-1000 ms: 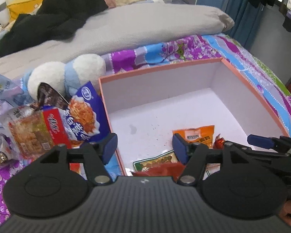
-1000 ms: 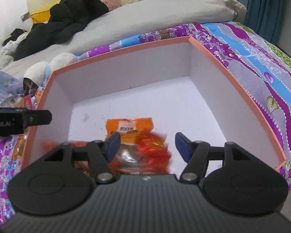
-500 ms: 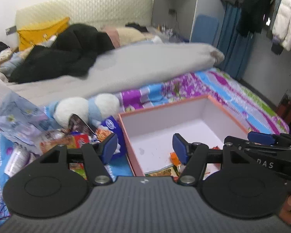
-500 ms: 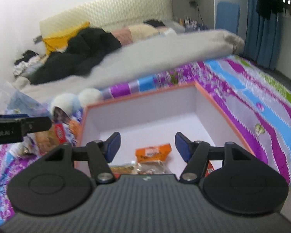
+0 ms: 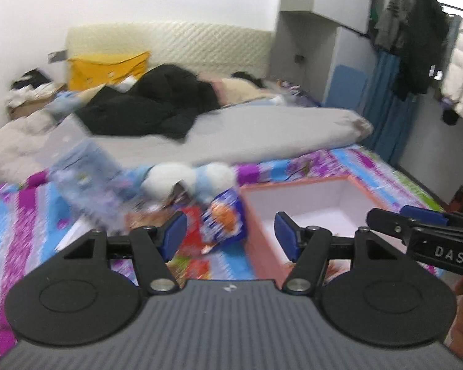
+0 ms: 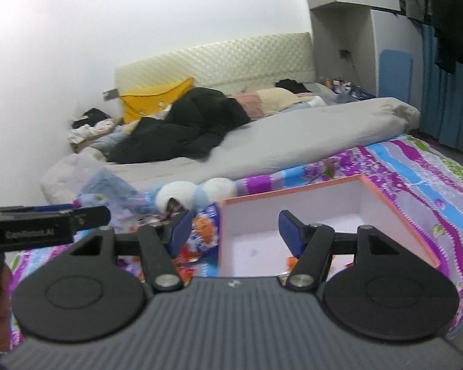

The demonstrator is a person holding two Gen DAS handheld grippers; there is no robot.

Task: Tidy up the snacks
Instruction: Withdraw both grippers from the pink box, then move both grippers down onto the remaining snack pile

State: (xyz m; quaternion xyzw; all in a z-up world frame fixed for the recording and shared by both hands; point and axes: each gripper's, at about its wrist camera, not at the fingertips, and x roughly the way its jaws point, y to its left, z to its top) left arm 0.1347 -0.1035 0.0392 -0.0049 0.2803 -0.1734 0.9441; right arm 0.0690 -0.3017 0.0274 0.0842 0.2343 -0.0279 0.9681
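1. Blue-padded and spread apart, the left gripper (image 5: 230, 232) holds nothing; the right gripper (image 6: 233, 231) is the same, jaws wide with only air between them.
2. A second ago both grippers hung low over the box, close enough to fill the view with its white floor. Both have since lifted and pulled back, so the box (image 5: 359, 189) now looks small and far below the pads.
3. My reading: one drop-off is finished and the hands are pulling away to go for the next packet.
4. Inside the box, only slivers of orange and red snack wrappers (image 6: 290, 262) show at its near edge, mostly hidden behind the right gripper's pad.
5. Left of the box, loose on the patterned bedsheet (image 6: 416, 166), lies the unsorted pile: a blue snack bag (image 5: 223, 217) leaning against the box's left wall, red packets (image 5: 191, 231) beside it, and a white-and-blue plush toy (image 5: 185, 182) just beyond.
6. The left view, though blurred, shows more of the pile, including a clear crinkled plastic bag (image 5: 83, 175) farther left, and the right gripper entering at its right edge.
7. The right view is sharper and shows the box's far-right corner and inner walls, which the left view cuts off.
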